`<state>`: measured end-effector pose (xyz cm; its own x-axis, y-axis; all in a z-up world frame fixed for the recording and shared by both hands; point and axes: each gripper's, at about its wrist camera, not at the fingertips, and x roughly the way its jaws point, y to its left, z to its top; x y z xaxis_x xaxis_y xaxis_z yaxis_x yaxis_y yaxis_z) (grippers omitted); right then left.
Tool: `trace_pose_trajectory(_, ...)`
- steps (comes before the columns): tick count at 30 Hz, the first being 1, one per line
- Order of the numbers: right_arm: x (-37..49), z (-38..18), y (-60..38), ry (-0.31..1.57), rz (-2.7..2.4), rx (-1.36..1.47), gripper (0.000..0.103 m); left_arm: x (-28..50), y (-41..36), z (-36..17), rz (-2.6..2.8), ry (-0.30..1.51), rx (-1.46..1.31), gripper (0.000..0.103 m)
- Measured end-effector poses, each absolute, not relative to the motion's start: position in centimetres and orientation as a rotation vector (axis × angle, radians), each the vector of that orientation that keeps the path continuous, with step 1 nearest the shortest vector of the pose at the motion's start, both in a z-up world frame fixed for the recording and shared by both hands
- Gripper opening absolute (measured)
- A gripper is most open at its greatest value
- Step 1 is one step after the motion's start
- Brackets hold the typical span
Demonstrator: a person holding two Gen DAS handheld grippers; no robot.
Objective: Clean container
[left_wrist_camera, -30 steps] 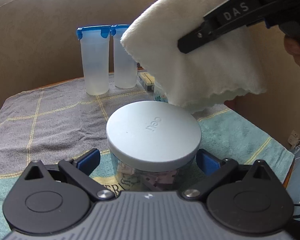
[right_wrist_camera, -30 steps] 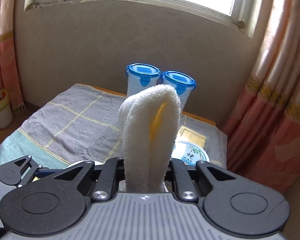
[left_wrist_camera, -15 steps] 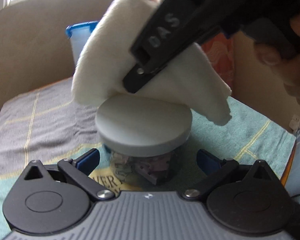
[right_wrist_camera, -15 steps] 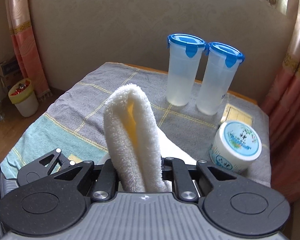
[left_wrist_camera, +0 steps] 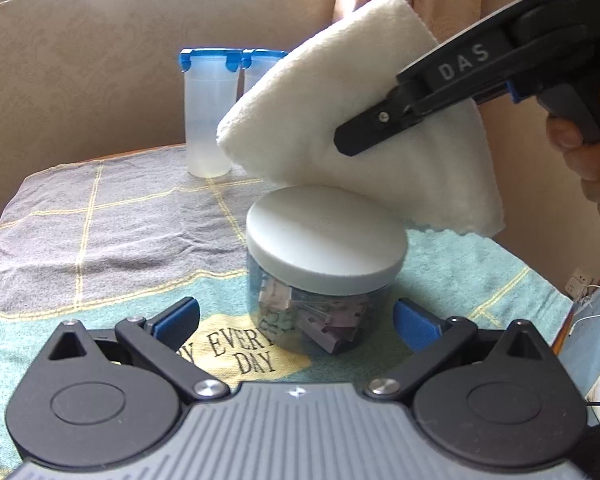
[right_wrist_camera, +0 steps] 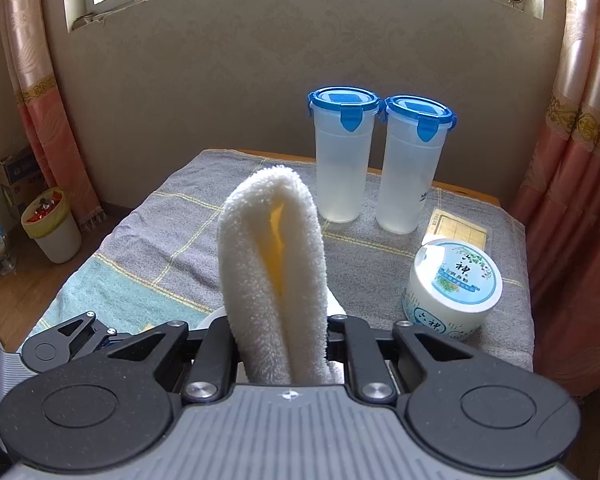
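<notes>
Left gripper (left_wrist_camera: 296, 318): blue-padded fingers (left_wrist_camera: 178, 318) spread wide, one on either side of the clear jar (left_wrist_camera: 320, 312), pads apart from its wall. Jar upright on the towel-covered worktop (left_wrist_camera: 100, 240), between the left fingers and just ahead of them, capped by a grey lid (left_wrist_camera: 326, 240).

Right gripper (left_wrist_camera: 342, 146): black fingers (left_wrist_camera: 380, 126) pressed together, pinching a folded white cloth (left_wrist_camera: 332, 120). Cloth draped below and ahead of the right fingers, its lower fold touching the far part of the grey lid. Seen from the right wrist, cloth (right_wrist_camera: 274, 268) rising as a loop from between the fingers.

Beyond the fingertips: two tall blue-lidded tumblers (right_wrist_camera: 342, 160) side by side at the far edge; a round white tub (right_wrist_camera: 452, 288) nearer, right of the cloth.
</notes>
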<state>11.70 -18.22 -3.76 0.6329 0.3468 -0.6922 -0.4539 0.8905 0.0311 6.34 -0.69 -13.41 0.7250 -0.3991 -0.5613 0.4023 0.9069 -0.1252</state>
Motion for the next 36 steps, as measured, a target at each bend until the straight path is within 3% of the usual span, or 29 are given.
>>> trace_pose_trajectory(22, 10.6, -5.5, -15.9, 0.858, 0.642, -0.263, 0.020, 6.6, -0.9, -13.8, -0.484, 0.617, 0.042, 0.103)
trace_pose_trajectory(36, 9.4, -5.3, -16.9, 0.932, 0.747, -0.170, 0.016, 6.5, -0.6, -13.9, -0.477, 0.616, 0.027, 0.103)
